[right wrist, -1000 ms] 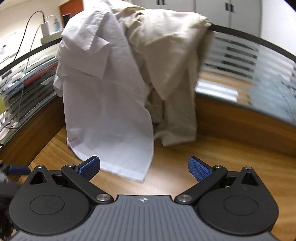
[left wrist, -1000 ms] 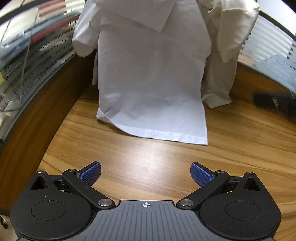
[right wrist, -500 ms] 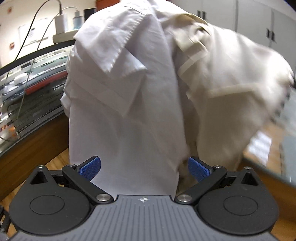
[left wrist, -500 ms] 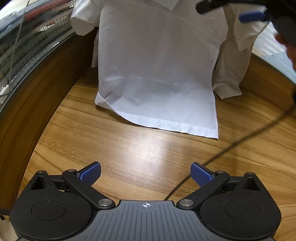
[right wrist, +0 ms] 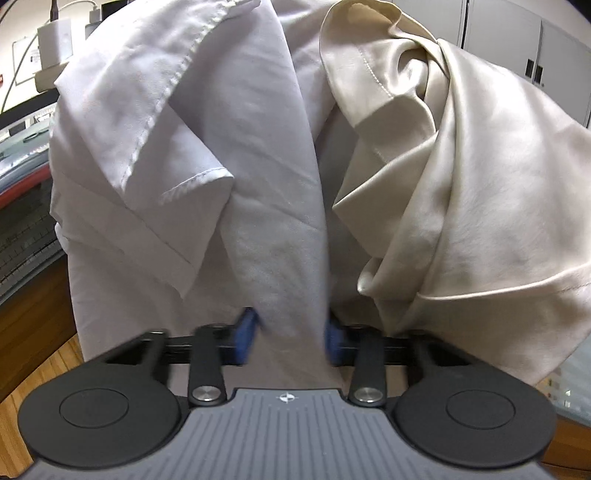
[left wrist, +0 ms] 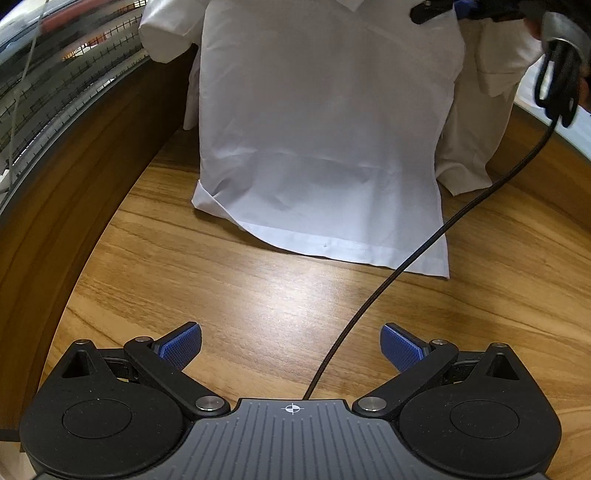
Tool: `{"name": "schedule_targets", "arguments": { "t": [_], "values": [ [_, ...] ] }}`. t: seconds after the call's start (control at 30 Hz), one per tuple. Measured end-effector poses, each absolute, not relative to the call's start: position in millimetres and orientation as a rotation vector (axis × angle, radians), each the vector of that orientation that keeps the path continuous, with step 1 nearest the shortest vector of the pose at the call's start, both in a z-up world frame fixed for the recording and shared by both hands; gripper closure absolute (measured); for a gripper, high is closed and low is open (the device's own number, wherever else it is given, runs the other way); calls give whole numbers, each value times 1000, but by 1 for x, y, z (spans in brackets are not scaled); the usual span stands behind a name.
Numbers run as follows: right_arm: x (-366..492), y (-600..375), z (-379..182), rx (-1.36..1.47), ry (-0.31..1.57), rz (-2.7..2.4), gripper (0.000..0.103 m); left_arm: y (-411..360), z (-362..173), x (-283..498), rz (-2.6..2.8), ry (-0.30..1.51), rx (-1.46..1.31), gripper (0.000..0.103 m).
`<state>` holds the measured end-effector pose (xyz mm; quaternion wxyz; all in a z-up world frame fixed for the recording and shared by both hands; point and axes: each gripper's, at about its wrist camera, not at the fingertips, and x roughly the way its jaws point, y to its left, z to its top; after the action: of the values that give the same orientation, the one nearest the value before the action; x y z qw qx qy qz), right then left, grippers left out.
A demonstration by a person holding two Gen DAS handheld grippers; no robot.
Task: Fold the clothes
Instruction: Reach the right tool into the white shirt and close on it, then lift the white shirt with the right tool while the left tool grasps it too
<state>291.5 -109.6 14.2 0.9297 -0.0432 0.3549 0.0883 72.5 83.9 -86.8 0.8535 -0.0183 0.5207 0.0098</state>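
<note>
A white shirt [left wrist: 321, 147] hangs over the raised back ledge, its hem lying on the wooden table [left wrist: 258, 302]. A cream satin garment [left wrist: 476, 122] hangs beside it on the right. My left gripper [left wrist: 290, 345] is open and empty, low over the table in front of the hem. My right gripper [right wrist: 291, 341] is high up against the white shirt [right wrist: 229, 166], its blue pads [right wrist: 244, 341] closing on a fold of the cloth, blurred by motion. The cream garment [right wrist: 461, 192] drapes just right of it. The right gripper also shows in the left wrist view [left wrist: 461, 7] at the top.
A curved dark wood and glass partition [left wrist: 74, 122] walls the table at left and back. A black cable [left wrist: 424, 243] trails from the right gripper across the table. Chargers and wires [right wrist: 55, 40] sit on the ledge at upper left.
My right gripper has moved up to the white shirt and its jaws have narrowed from wide open onto a fold. The left gripper has edged closer to the hem and stays open.
</note>
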Motion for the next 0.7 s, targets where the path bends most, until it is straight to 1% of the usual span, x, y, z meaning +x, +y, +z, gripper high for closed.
{"name": "schedule_targets", "arguments": {
  "t": [0.03,0.13,0.47,0.7],
  "values": [
    [292,-109,14,-82,731,188,96,84,-87,72,24,1096,-39,0],
    [281,-104,20,-47,721,243,101,86,-86,71,35,1096,-39,1],
    [209,-104,37,22,701,384,102,95,-83,60,77,1091,-40,1],
    [154,-120,22,47,772,412,102,102,-78,49,97,1074,-33,1]
  ]
}}
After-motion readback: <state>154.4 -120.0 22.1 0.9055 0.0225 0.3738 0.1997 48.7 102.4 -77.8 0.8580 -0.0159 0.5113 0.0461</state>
